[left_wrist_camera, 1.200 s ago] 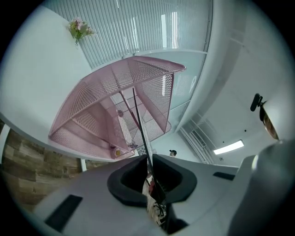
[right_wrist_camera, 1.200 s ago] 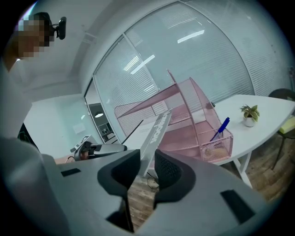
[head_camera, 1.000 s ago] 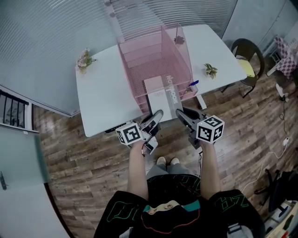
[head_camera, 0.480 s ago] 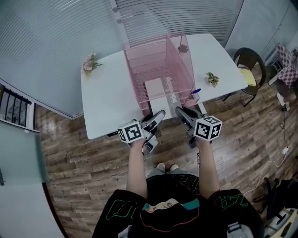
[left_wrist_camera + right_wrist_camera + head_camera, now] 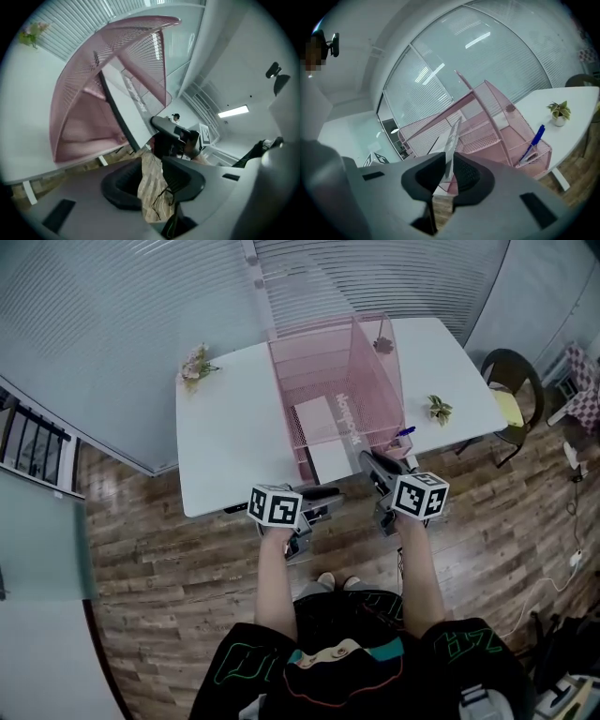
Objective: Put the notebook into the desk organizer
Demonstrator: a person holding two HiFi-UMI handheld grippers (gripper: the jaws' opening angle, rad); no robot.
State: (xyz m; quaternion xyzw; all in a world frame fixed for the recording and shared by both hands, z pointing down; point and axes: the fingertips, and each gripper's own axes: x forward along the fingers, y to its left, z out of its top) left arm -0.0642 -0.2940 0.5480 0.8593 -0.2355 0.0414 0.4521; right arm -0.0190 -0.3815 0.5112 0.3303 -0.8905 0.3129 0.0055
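- The organizer (image 5: 377, 371), a pink mesh box, stands in the middle of the white table (image 5: 225, 446), with its open front facing 6 o'clock
- The notebook (image 5: 323, 439) is partly in it: its far end sits inside the mesh and its near end juts out of the open front toward 6 o'clock, stopping short of the table's near edge
- The right gripper (image 5: 449, 164) is clamped on the notebook's near end at that end's 5 o'clock corner; the notebook shows edge-on between the pads, and the jaws are closing on it
- The left gripper (image 5: 152, 165) holds nothing: its jaws stand apart with only floor showing in the gap, and they are closing
- In the head view the left gripper hangs off the table's near edge, at 7 o'clock of the notebook and apart from it
- From the left gripper view the notebook is a pale slab with a dark edge, slanting out of the organizer's mouth toward the right gripper
- A blue pen (image 5: 403, 432) leans in a small side compartment at the organizer's 4 o'clock corner
- A small potted plant (image 5: 438, 409) stands on the table at 3 o'clock of the organizer, well apart from it
- A sprig of flowers (image 5: 197, 362) lies at 10 o'clock, near the table's far left corner
- A small dark ornament (image 5: 382, 345) sits at 1 o'clock, just beside the organizer's far right corner
- A chair (image 5: 511, 381) stands on the wooden floor (image 5: 169, 559) at 3 o'clock, past the table's right end
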